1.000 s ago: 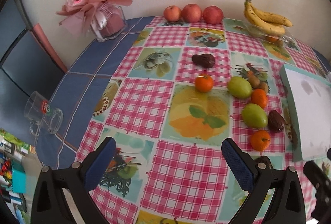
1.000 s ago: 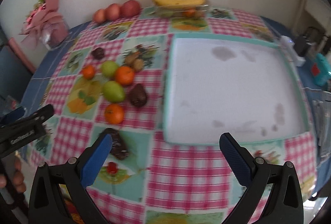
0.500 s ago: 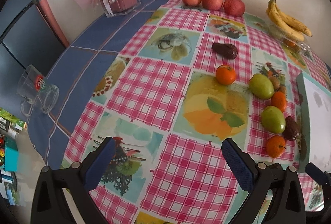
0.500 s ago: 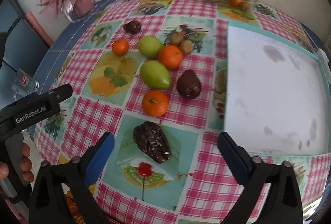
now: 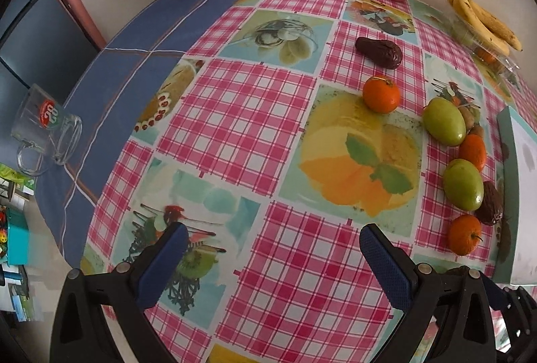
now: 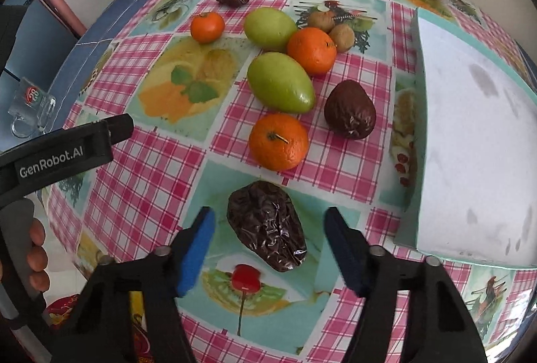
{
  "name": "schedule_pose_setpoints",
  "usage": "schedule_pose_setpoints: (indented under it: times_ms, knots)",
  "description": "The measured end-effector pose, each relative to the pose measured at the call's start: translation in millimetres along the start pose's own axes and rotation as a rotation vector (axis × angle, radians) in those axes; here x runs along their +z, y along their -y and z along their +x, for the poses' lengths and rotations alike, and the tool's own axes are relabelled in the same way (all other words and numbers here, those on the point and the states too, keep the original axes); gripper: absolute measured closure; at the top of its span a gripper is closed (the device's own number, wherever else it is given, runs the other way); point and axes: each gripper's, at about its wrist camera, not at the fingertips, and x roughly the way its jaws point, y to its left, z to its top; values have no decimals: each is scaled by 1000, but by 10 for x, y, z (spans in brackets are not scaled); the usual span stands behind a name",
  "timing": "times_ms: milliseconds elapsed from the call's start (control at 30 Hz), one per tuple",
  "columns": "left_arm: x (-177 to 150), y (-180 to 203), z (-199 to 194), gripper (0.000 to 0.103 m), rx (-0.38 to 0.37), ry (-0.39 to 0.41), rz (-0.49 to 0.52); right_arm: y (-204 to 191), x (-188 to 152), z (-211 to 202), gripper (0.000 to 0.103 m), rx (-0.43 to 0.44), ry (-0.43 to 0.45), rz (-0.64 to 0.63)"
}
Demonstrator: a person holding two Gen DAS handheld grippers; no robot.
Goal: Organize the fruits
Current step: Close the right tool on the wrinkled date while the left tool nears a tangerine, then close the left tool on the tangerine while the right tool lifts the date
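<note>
The right gripper [image 6: 266, 244], jaws spread, brackets the dark wrinkled fruit [image 6: 266, 225] at 6 o'clock below the orange [image 6: 278, 141], while the left gripper [image 5: 270, 254], likewise spread, hovers empty over the tablecloth [image 5: 235, 114].

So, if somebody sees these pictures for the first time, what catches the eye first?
Probably the wrinkled dark fruit lying between the open fingers of the right gripper. Behind it, oranges and green fruits cluster on the checked tablecloth, beside a white tray.
</note>
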Motion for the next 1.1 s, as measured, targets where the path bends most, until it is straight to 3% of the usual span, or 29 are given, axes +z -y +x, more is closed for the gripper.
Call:
schedule_pose_setpoints:
  times_ms: [100, 167, 467, 833, 967, 1100]
  knots:
    - [6, -13, 28, 0, 4, -8, -13, 12, 14, 15, 52, 7, 3, 7]
    - [13, -27, 43, 0, 3, -9, -26, 26, -5, -3, 56, 15, 4, 8]
    - [9, 37, 39, 0, -59, 2, -26, 66, -43, -80, 57, 32, 10, 26]
    - [25, 182, -111, 0, -130, 79, 16, 273, -44, -406, 57, 63, 117, 99]
    - [27, 332, -158, 0, -171, 79, 69, 379, -4, -518, 57, 28, 165, 139]
    - [58, 409, -185, 0, -234, 63, 59, 618, -3, -631, 57, -23, 206, 226]
